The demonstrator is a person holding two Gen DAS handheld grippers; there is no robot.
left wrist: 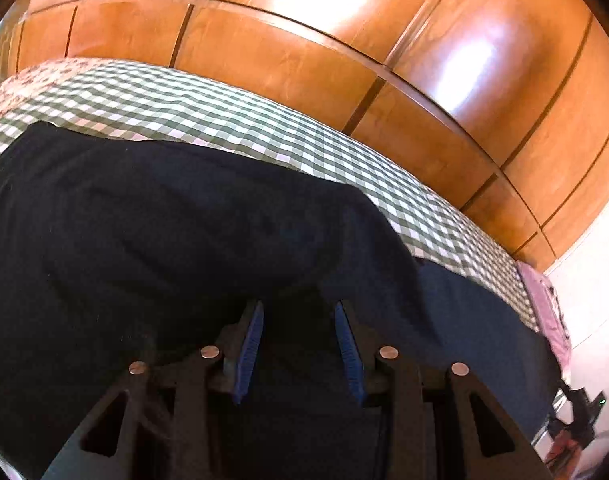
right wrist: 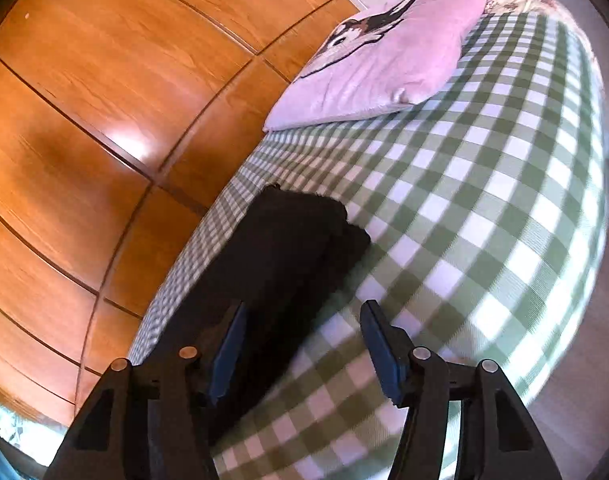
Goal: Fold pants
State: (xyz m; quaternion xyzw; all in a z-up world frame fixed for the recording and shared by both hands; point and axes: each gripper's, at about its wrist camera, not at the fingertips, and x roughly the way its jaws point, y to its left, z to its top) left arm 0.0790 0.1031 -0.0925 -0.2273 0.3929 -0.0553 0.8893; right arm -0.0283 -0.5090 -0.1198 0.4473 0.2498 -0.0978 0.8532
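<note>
Pants [left wrist: 164, 220] lie dark and limp on my checked bedspread [left wrist: 240, 120] (soft, light, likely to sag). Both claws gape empty: left gripper [left wrist: 298, 308] over the cloth, right gripper [right wrist: 304, 312] at the leg end [right wrist: 304, 224]; I'd pinch hems.

Pants [left wrist: 164, 220] cut off at lower edge.

Right hand-held gripper [right wrist: 302, 344] spread wide above checked bedcover [right wrist: 484, 208], dark pants [right wrist: 288, 248] ahead, pink pillow [right wrist: 384, 60] beyond
</note>
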